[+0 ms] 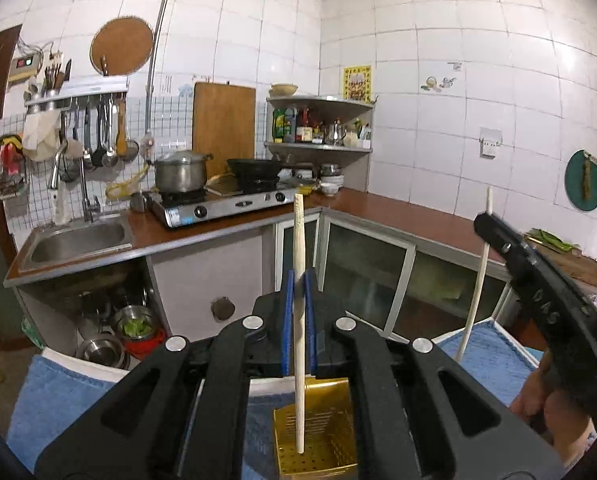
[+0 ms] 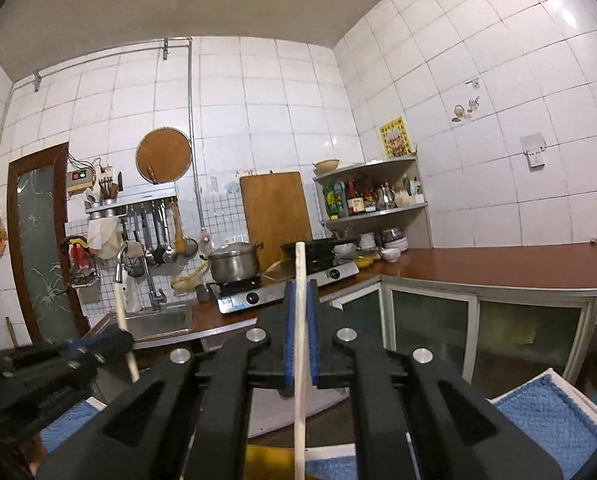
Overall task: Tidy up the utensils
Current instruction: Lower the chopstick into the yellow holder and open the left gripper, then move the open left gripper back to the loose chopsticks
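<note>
left gripper: blue pads pinched tight on a pale wooden chopstick, lower centre of the left wrist view; the grip sits about mid-length, which likely keeps the stick from swinging

left chopstick axis: near upright; top end points up toward the stove, bottom end hangs over the gold perforated holder at the frame's bottom centre

right gripper: jaws narrow, clamped on a second chopstick at the lower centre of its own view; also seen at the right edge of the left view

right chopstick axis: near vertical in its own view, slightly slanted seen from the left; lower tip above the blue towel

holder: sits low, on the towel, open side toward the camera; probably the drop-in target

why held so: judging by the task, sticks kept upright, tip-down, for sliding in endwise

stage: both sticks aloft, neither in the holder yet

risk: a thin round stick may pivot between the pads
</note>
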`<state>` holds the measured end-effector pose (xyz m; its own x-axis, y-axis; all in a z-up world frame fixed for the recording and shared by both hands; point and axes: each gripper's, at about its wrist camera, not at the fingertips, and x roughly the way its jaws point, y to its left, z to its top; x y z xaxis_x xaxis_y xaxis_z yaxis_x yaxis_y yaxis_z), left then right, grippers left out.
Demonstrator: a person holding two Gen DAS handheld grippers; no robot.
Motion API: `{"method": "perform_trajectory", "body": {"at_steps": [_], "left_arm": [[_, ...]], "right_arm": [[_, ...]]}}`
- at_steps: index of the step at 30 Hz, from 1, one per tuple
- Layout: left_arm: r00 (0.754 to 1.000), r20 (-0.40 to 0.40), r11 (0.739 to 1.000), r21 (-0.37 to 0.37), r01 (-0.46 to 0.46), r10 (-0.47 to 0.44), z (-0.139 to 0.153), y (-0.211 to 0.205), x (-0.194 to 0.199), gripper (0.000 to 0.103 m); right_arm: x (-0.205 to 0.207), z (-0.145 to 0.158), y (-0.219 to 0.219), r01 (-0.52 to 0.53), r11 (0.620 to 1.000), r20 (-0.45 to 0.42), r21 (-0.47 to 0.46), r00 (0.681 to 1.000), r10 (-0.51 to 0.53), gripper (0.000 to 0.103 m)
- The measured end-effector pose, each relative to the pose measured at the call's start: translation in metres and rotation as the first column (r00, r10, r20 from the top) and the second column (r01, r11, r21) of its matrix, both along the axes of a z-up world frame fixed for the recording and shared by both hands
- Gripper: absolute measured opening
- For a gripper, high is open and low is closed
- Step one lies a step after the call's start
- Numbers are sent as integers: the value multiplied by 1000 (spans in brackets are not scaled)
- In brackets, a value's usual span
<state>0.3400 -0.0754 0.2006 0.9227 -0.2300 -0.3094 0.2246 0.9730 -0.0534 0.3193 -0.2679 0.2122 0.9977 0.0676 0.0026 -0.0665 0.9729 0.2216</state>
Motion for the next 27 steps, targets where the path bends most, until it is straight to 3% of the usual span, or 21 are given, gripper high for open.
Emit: {"method": "perform_trajectory", "body": {"at_steps": [6,13,20,23,24,27], "left_arm": [[998,-57,1000,21,-14,15,-58,0,12,4],[994,-105,999,42,-25,30,-101,7,10,5],[990,-138,999,41,-34,40,-109,15,2,5],[988,-147,999,31,-36,41,-99,21,-9,21],[989,-144,999,24,-43,46,-93,25,-16,33],[986,-151,998,8,-67,68,-80,35,-37,58]], "right_arm": [[5,-45,11,-31,998,-34,-53,999,30,6],[3,-98,17,-35,995,-119,-98,993,23,6],[-3,-116,11,-54,996,-186,-70,982,40,6],[-15,-107,9,-66,996,-204,-54,977,54,7],[-20,-104,8,-66,997,-208,-47,977,55,10],[-45,-90,1,-59,998,-202,-6,978,56,61]]}}
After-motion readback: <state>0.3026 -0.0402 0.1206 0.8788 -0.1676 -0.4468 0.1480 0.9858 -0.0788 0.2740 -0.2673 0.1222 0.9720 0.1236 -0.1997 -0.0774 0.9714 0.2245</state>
